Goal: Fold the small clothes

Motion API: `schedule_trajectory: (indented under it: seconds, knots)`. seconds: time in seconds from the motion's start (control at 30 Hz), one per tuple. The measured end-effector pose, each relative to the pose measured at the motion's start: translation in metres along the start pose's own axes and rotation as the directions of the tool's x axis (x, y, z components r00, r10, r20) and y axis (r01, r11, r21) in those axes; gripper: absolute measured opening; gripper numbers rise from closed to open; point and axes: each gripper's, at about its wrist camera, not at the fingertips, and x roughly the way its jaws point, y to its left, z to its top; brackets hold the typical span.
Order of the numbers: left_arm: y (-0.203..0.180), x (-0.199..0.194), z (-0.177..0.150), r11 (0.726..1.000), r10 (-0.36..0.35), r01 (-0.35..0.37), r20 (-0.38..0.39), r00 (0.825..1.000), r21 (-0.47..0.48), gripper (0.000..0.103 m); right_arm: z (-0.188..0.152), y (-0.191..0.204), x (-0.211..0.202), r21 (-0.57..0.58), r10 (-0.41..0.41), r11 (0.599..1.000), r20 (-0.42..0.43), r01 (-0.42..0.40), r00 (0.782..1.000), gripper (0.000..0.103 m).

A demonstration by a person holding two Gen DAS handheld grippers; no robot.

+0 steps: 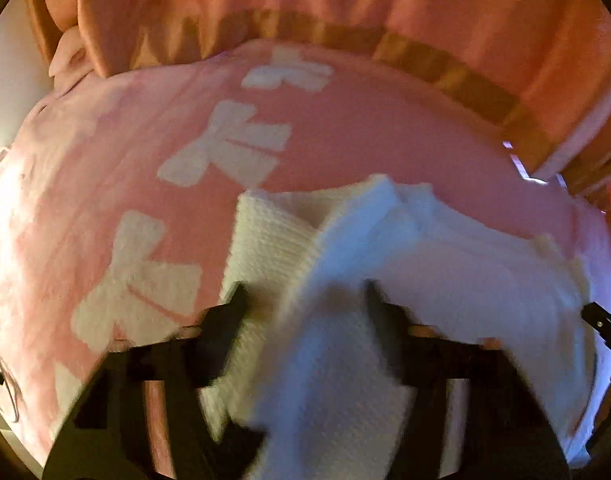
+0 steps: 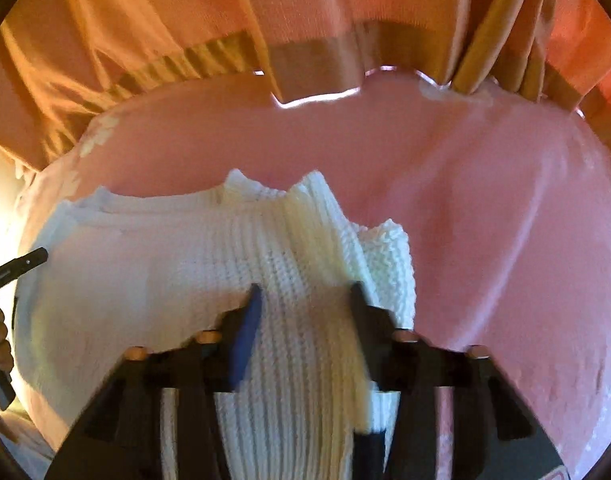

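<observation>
White knit garment | pink blanket | both jaws spread

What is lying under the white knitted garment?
The white knitted garment lies on a pink blanket with white bow prints. What is under its middle is covered.

Bedroom: pink blanket, curtains

Black hand-held gripper fingers; tan pegs; blue pad.
</observation>
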Motion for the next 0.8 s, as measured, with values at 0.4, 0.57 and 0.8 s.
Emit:
schedule_trajectory:
  seconds: [0.4, 0.57, 0.8]
  knots:
    - [-0.006, -0.001, 0.010, 0.999, 0.038, -0.039, 0.036, 0.999, 0.031, 0.011, 0.009, -0.042, 0.002, 0.143, -0.017, 0.990, 0.019, 0.014, 1.000, 0.006]
    - [-0.006, 0.001, 0.008, 0.999, 0.049, -0.050, 0.025, 0.998, 0.019, 0.012, 0.004, -0.018, -0.016, 0.044, -0.006, 0.999, 0.091, 0.002, 0.996, 0.047]
    - [-0.014, 0.005, 0.011, 0.999, 0.037, -0.037, 0.026, 0.999, 0.022, 0.043, 0.004, 0.005, 0.004, -0.005, -0.015, 1.000, 0.045, 0.015, 0.999, 0.047]
